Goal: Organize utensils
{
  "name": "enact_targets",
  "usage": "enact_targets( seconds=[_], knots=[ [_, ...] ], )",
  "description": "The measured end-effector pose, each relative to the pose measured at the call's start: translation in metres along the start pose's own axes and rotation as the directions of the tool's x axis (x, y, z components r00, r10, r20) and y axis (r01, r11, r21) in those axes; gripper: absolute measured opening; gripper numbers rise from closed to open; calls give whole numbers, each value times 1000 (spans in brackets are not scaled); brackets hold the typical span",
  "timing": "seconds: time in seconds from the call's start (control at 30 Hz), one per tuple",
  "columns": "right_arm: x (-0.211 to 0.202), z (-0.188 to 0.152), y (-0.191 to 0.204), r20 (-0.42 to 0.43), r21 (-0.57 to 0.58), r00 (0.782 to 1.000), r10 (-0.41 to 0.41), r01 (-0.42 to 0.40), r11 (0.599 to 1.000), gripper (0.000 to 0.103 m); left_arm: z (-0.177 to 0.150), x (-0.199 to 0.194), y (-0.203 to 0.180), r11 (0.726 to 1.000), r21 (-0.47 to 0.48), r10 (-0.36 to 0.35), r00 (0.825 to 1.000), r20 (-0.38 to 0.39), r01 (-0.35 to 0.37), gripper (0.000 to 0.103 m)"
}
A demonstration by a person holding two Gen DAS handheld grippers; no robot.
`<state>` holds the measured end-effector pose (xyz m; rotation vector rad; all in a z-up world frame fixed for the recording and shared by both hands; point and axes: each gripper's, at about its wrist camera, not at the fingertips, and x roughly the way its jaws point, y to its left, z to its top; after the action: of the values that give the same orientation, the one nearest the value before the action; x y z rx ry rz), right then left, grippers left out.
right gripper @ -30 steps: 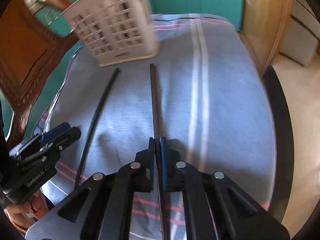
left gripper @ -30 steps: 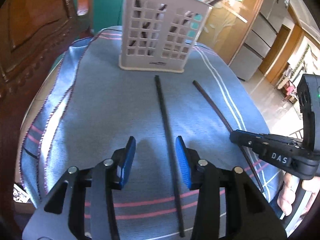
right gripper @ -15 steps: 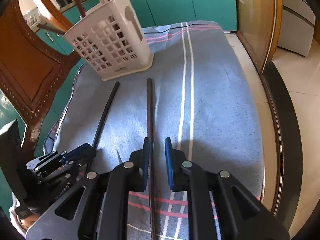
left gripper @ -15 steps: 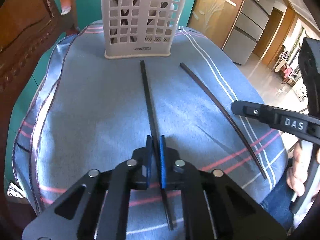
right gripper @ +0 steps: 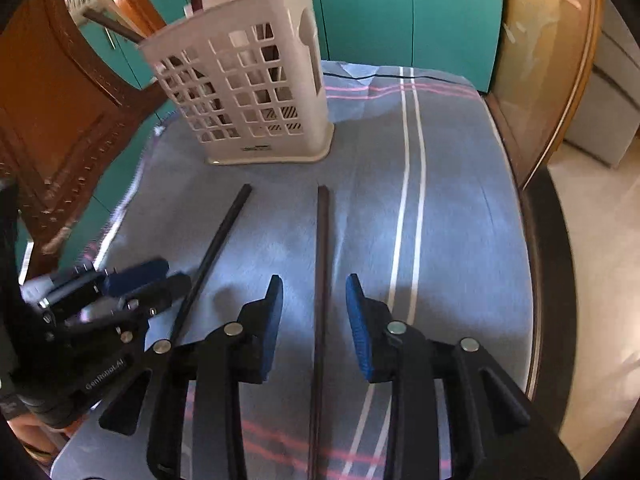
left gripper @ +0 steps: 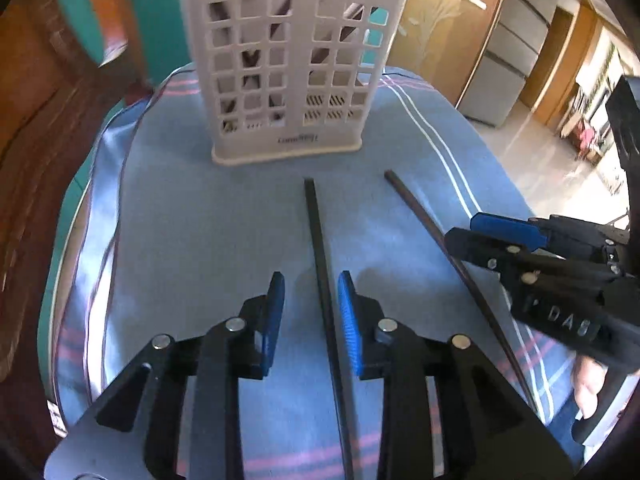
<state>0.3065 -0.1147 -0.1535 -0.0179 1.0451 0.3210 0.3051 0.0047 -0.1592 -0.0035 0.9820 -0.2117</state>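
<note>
the left gripper and right gripper have just been opening, each straddling a thin dark chopstick untouched. both sticks lie mid-cloth, pointing toward the white perforated plastic utensil basket holding dark utensils at the blue striped cloth's far edge.

Both wrist views look steeply down and forward, close over the blue cloth; both share the far white utensil basket
</note>
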Motion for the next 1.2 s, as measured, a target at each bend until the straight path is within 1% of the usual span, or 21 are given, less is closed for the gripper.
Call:
enact_targets(
  seconds=[0.07,0.17,0.27,0.33,0.37,0.4,0.43,0.53,0.57,0.6,0.63,0.67,0.7,0.73,0.87,0.93,0.97,1.03,1.07,1.1,1.2],
  knots=[
    [11,10,-2,-25,-3,999,-23,22,1000,32,13,14,0,1000,21,9,1000,-25,-8,29],
    [23,21,-6,-55,-7,998,-43,42,999,32,23,29,0,998,51,46,998,-52,-44,29],
    [30,26,-7,-65,-18,997,-39,38,999,32,26,31,-2,996,56,71,997,-40,-69,29],
    [35,26,-6,-70,-30,997,-35,33,999,32,25,31,-5,993,69,100,995,-27,-97,32],
    [38,26,-6,-74,-37,997,-36,34,999,32,25,31,-10,990,78,118,993,-22,-116,36],
    [39,25,-5,-67,-48,997,-43,39,998,33,25,31,-11,988,81,133,991,-18,-131,40],
    [40,25,-3,-58,-60,997,-50,47,997,33,25,31,-12,986,79,145,989,-15,-144,41],
    [40,22,-5,-37,-55,998,-56,54,997,32,25,31,-7,990,43,137,990,-22,-136,42],
    [39,21,-7,-30,-47,998,-57,56,997,32,24,31,-4,991,31,128,991,-25,-128,38],
    [38,19,-8,-23,-41,998,-65,64,997,26,23,30,-2,993,21,113,993,-26,-113,28],
    [37,18,-11,-16,-35,997,-81,80,996,14,20,28,1,994,16,106,994,-27,-105,25],
    [37,16,-14,-13,-28,996,-88,88,996,9,19,27,2,995,11,100,995,-28,-99,18],
    [38,15,-19,-13,-14,997,-77,77,997,8,18,27,5,996,9,94,995,-29,-93,11],
    [37,14,-26,-16,14,998,-58,58,998,7,16,25,7,997,3,81,996,-31,-81,10],
    [34,10,-37,-41,105,999,22,-18,994,7,11,19,18,998,-33,55,997,-45,-56,9],
    [31,6,-36,-55,119,997,52,-46,992,7,7,14,20,998,-41,44,998,-43,-46,9],
    [32,5,-33,-62,116,997,54,-47,992,7,7,13,21,998,-41,43,998,-40,-45,9],
    [32,2,-27,-78,85,996,33,-27,996,7,7,13,23,998,-40,51,998,-43,-53,9],
    [33,3,-23,-79,54,997,4,0,999,7,6,12,22,997,-40,56,997,-45,-58,10],
    [33,3,-15,-81,36,997,-15,18,999,7,6,13,22,997,-39,65,997,-50,-67,15],
    [32,4,-4,-91,0,993,-75,75,997,13,8,20,19,996,-21,88,995,-52,-89,20]
  ],
)
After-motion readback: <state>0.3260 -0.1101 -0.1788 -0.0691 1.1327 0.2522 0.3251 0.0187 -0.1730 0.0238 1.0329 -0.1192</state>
